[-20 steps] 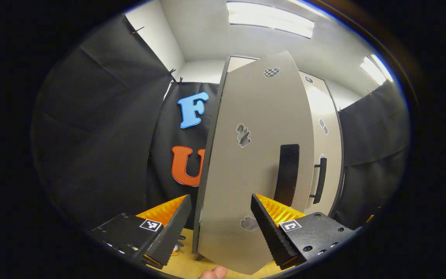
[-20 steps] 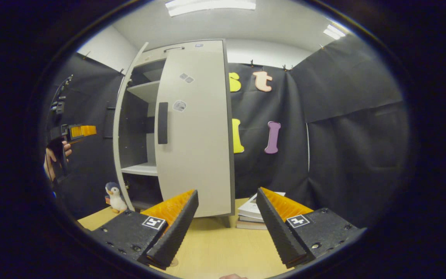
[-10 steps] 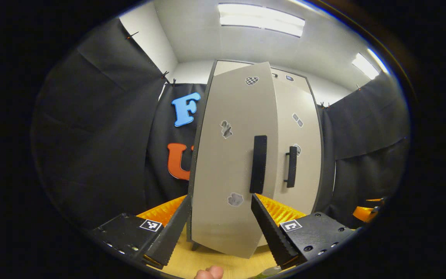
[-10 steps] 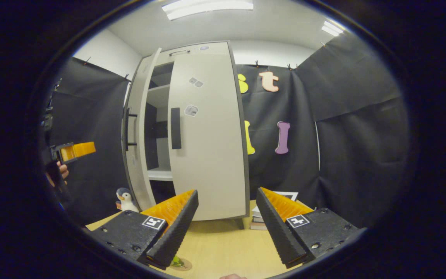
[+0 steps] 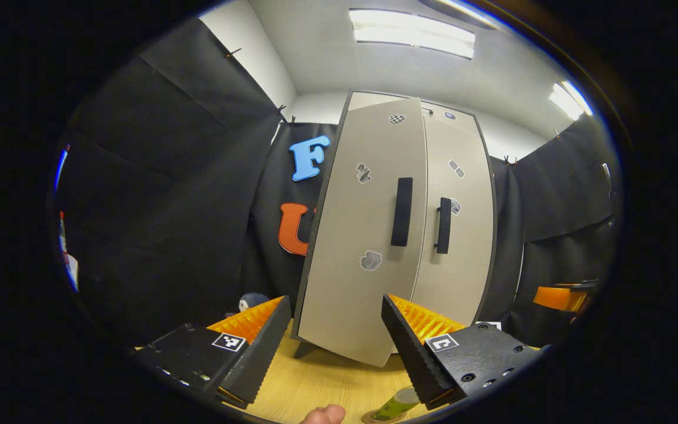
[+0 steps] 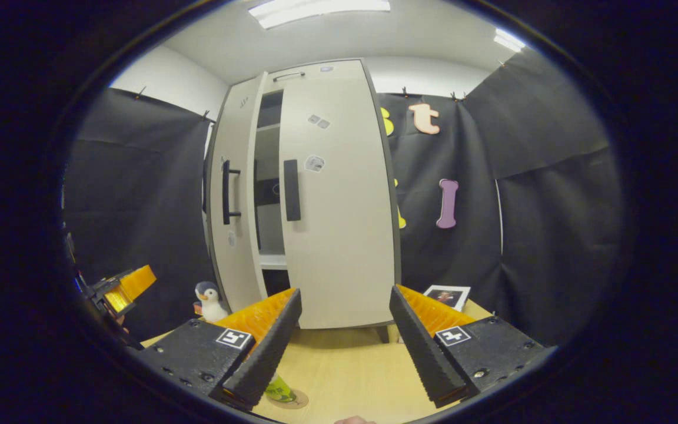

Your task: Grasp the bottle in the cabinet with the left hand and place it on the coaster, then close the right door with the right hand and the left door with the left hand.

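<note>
1. The bottle [image 5: 396, 404] is mostly cut off at the bottom of the left gripper view; a green, tilted-looking stretch of it shows beside the gripper's right-hand finger. It stands on the coaster [image 5: 374, 418], of which a sliver shows. In the right gripper view the bottle [image 6: 278, 388] is largely hidden behind the nearer finger, with the coaster [image 6: 292, 400] peeking out under it on the table [image 6: 345, 377].
2. The cabinet [image 6: 303, 194] has two doors. The right door [image 6: 339, 200] sits flush; the left door [image 6: 234, 194] stands slightly ajar, leaving a narrow gap through which shelf edges show. What lies deeper inside is too dark to tell.
3. From the left gripper view, the left door [image 5: 362, 235] and right door [image 5: 454, 224] look nearly level, each with one dark handle; the gap is hard to make out from there.
4. Two grippers: the left gripper [image 5: 333, 338] is held wide apart with nothing between its fingers; the right gripper [image 6: 345, 330] likewise gapes wide and empty. Neither touches the cabinet.
5. The left gripper also shows at the left edge of the right gripper view, partly cut off.
6. One penguin toy [image 6: 208, 300] stands by the cabinet's left foot; one picture card [image 6: 446, 296] lies at its right, partly hidden by a finger.
7. A fingertip [image 5: 322, 415] pokes in at the bottom edge.
</note>
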The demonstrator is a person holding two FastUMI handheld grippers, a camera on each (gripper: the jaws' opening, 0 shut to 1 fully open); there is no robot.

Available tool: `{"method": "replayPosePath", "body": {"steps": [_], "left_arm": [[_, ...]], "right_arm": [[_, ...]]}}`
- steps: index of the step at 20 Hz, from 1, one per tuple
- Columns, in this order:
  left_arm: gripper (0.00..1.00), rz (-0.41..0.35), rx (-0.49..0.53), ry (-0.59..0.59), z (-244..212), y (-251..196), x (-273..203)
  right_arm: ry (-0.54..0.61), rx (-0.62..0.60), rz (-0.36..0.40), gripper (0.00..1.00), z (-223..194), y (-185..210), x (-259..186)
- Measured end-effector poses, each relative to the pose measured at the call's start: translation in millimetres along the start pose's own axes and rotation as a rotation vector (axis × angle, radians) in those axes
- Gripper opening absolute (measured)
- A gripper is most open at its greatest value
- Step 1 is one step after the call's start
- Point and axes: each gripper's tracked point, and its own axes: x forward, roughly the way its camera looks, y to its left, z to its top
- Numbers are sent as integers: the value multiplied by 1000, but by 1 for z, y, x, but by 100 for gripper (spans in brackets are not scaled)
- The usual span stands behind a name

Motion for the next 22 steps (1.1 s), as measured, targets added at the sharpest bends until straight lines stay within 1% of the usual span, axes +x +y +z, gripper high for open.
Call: {"method": "replayPosePath", "body": {"steps": [1,2,3,4,7,9,10,12,13,19,21,22], "left_arm": [[95,0,12,-1,1,1,1],[99,-4,23,4,0,1,1],[99,-4,27,7,-1,1,1],[95,-6,25,10,-1,1,1],[95,-2,12,23,-3,3,1],[95,-2,10,22,-4,2,3],[99,-4,11,24,-4,2,3],[100,-7,18,36,-7,3,3],[95,-4,23,38,-7,4,2],[95,3,22,56,-10,6,5],[95,4,7,75,-14,6,6],[95,5,-2,79,-14,6,6]], "right_arm": [[-4,-1,-4,99,1,-1,0],[-8,1,-6,98,2,-1,0],[-11,4,-7,99,3,-1,0],[-11,7,-9,98,3,-1,0],[-6,9,-16,99,2,-2,1],[-3,7,-20,99,1,-3,2],[-3,7,-22,99,1,-4,2],[0,14,-23,99,1,-4,3],[3,20,-25,99,0,-4,4],[8,19,-28,99,0,-4,5],[6,18,-22,99,2,-1,3],[3,14,-23,94,4,0,2]]}}
